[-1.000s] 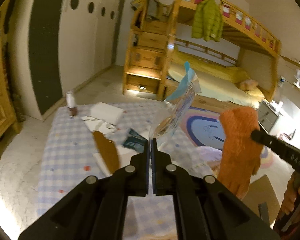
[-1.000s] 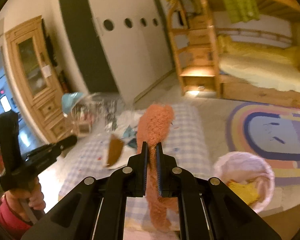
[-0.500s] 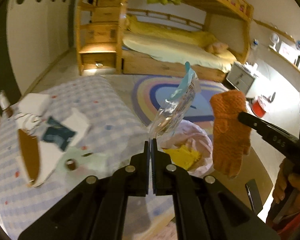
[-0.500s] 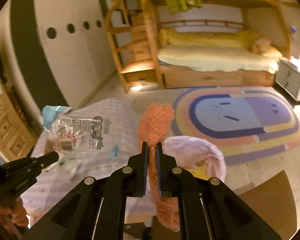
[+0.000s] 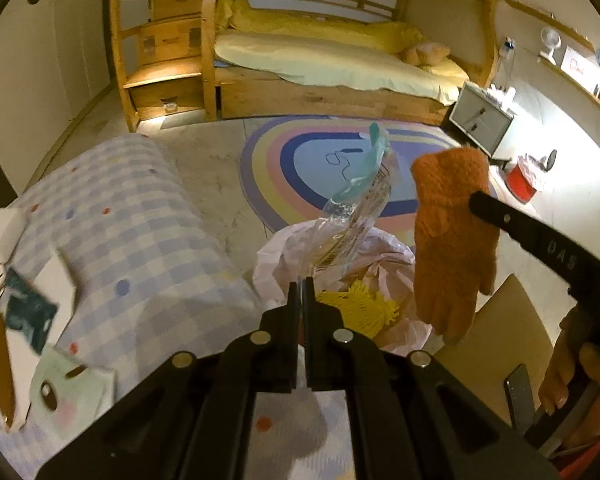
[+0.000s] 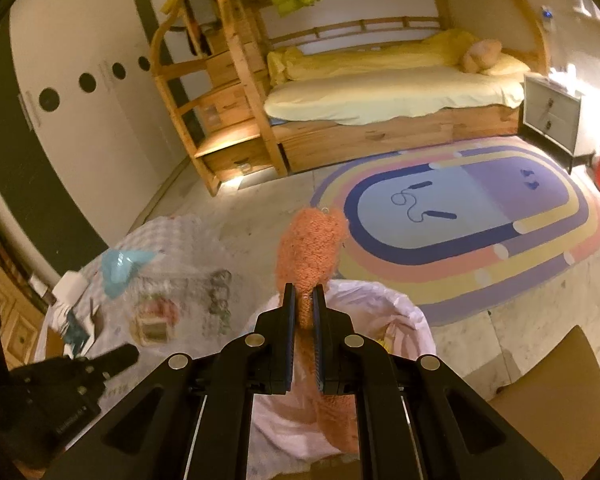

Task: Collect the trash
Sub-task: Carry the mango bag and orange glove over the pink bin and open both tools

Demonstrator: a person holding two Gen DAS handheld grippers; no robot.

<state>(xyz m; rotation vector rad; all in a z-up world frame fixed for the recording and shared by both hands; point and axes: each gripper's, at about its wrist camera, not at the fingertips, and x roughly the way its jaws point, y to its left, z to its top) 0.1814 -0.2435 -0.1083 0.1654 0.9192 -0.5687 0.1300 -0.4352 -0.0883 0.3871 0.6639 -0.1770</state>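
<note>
My left gripper [image 5: 302,284] is shut on a clear plastic wrapper [image 5: 356,216] with a teal top, which stands up from the tips. Just beyond it is a bin lined with a pink bag [image 5: 284,256], with something yellow [image 5: 360,304] inside. My right gripper [image 6: 303,296] is shut on an orange knitted glove [image 6: 312,248] that hangs over the pink-lined bin [image 6: 404,320]. In the left wrist view the orange glove [image 5: 452,240] dangles right of the wrapper. The right wrist view shows the wrapper [image 6: 172,292], blurred, at the left gripper's tip [image 6: 128,354].
A low table under a blue checked cloth [image 5: 140,240] lies left of the bin, with a dark packet [image 5: 28,312], a green card [image 5: 68,384] and papers on it. A brown board [image 5: 500,328] and a phone [image 5: 520,392] lie to the right. Beyond are a striped rug [image 6: 480,216] and a bunk bed [image 6: 380,92].
Both grippers have swung away from the checked table and come down over the pink-lined bin, still holding the wrapper and the glove. The views have turned toward the rug and bed.
</note>
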